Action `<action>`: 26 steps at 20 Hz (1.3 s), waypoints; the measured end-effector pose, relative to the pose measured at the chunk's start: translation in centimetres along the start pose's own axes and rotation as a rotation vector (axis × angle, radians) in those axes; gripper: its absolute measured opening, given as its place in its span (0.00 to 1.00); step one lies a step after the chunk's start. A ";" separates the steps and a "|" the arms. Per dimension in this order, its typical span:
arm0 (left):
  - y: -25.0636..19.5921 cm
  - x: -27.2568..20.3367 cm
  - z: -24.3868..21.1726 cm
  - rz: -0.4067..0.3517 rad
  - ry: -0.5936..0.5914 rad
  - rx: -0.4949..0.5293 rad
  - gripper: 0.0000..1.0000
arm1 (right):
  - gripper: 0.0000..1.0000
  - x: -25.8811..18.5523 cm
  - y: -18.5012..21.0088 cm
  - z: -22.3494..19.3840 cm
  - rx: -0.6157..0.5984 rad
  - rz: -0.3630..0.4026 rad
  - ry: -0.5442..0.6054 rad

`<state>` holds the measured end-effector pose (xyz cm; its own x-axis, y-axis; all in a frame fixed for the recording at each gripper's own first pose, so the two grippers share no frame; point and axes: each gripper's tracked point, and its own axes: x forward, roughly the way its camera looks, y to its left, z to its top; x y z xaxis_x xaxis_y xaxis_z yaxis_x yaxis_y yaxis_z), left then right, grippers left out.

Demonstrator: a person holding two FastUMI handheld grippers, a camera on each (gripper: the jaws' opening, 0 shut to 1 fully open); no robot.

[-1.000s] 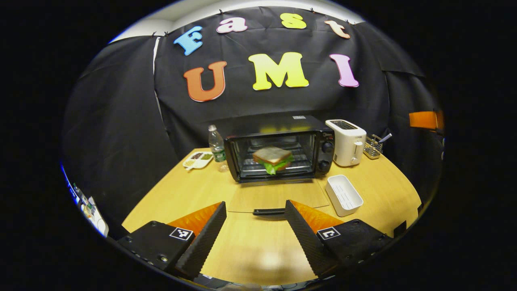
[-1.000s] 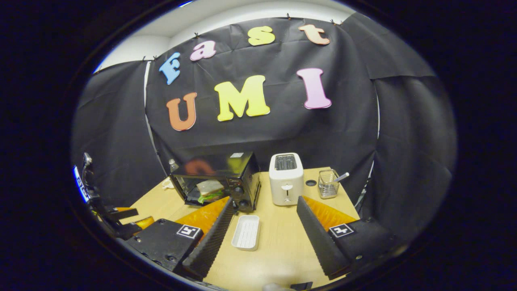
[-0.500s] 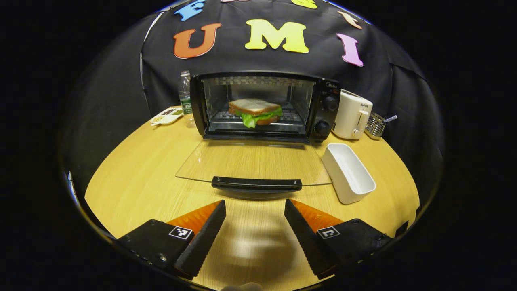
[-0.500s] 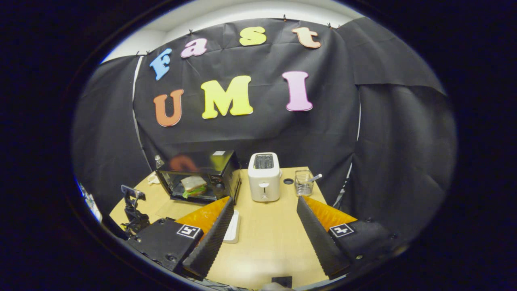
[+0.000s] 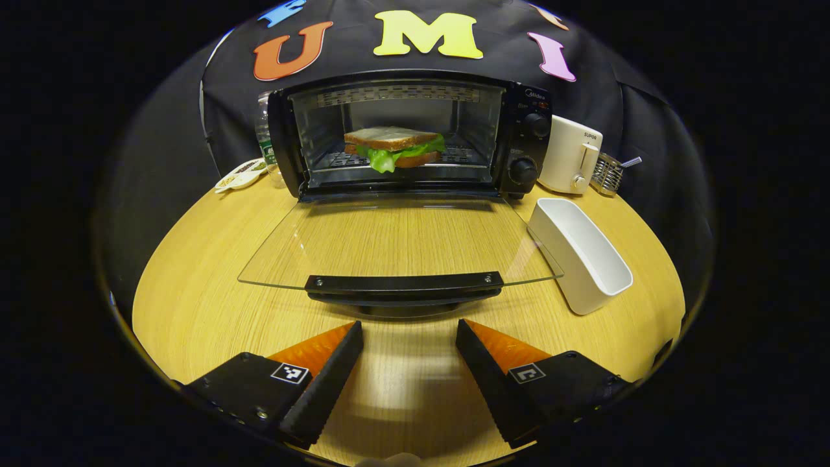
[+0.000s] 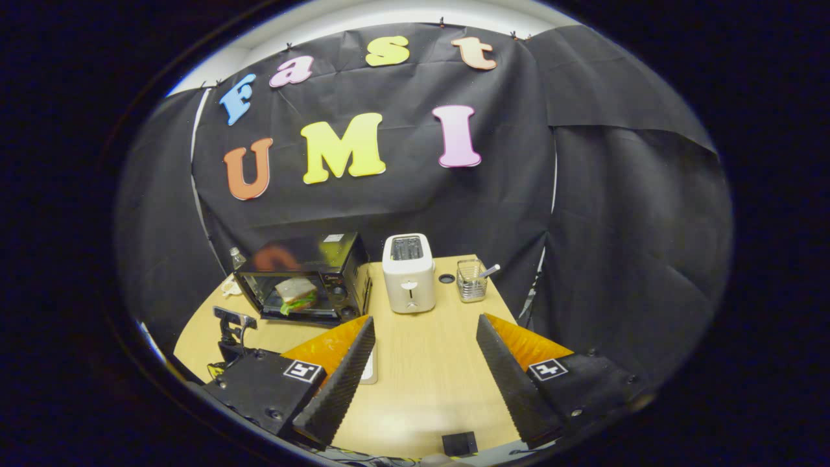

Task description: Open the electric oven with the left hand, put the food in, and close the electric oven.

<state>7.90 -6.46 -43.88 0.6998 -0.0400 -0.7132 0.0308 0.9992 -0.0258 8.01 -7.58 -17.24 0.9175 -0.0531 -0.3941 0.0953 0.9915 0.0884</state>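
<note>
Electric oven [image 5: 415, 130]: glass door [image 5: 395, 243] lying flat open; sandwich [image 5: 393, 147] sitting on rack. Left gripper [image 5: 407, 353], right gripper [image 6: 425, 353]: fingers spread, holding nothing.

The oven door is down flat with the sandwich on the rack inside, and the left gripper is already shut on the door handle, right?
Not quite. In the left gripper view the left gripper is open, short of the handle.

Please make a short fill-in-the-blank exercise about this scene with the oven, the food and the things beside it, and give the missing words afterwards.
1. The sandwich lies inside the ____.
2. The oven's glass door is folded down and ____.
3. The left gripper is open and holds ____.
4. The white tray on the table is ____.

Missing words: oven; open; nothing; empty
</note>
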 end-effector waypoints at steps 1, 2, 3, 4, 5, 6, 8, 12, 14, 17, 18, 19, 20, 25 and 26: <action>0.1 0.3 0.2 0.001 -0.004 0.000 0.96 | 1.00 0.0 0.1 -0.2 0.000 -0.006 0.006; 0.2 0.4 0.4 0.001 0.000 -0.009 0.96 | 1.00 0.0 0.2 -0.3 0.001 -0.009 0.007; 0.1 0.5 0.6 -0.002 0.001 -0.016 0.96 | 1.00 0.2 0.4 -0.3 0.002 -0.010 0.010; 0.1 0.5 0.5 -0.004 0.006 -0.021 0.96 | 1.00 0.2 0.6 -0.2 0.002 -0.007 0.012; 0.1 0.5 0.6 -0.008 0.003 -0.019 0.95 | 1.00 0.3 0.9 -0.2 -0.001 -0.006 0.011; 0.1 0.4 0.8 -0.012 0.000 -0.017 0.96 | 1.00 0.3 1.1 0.0 -0.004 -0.004 0.009; 0.0 0.0 1.1 -0.020 -0.007 -0.021 0.96 | 0.90 0.4 1.4 0.1 -0.013 0.000 0.004; 0.0 -0.7 2.0 -0.028 -0.020 -0.018 1.00 | 1.00 0.7 1.5 0.3 -0.005 0.003 0.002; 0.0 -1.0 2.5 -0.029 -0.025 -0.022 0.96 | 0.90 0.8 1.4 0.2 0.003 0.004 0.003; -0.1 -1.7 3.8 -0.035 -0.042 -0.028 0.96 | 0.90 0.7 1.1 0.0 0.011 0.000 0.001; -0.1 -2.0 4.4 -0.035 -0.052 -0.028 0.95 | 1.00 0.7 0.9 -0.1 0.017 -0.002 0.003; -0.1 -2.1 5.1 -0.036 -0.065 -0.024 0.95 | 1.00 0.8 0.8 -0.3 0.024 -0.003 0.004; 0.1 -2.2 5.7 -0.024 -0.074 -0.018 0.95 | 0.90 0.8 0.7 -0.3 0.029 -0.004 0.006; -0.2 -2.5 8.9 -0.030 -0.118 -0.036 0.95 | 1.00 0.9 0.2 -0.5 0.048 -0.013 0.006; -0.1 -2.6 10.0 -0.035 -0.131 -0.036 0.95 | 1.00 0.8 0.1 -0.4 0.051 -0.015 0.003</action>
<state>13.20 -6.46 -34.98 0.7860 -0.0728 -0.6140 0.0331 0.9966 -0.0759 8.56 -7.50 -17.92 0.9145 -0.0673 -0.3989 0.1284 0.9833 0.1286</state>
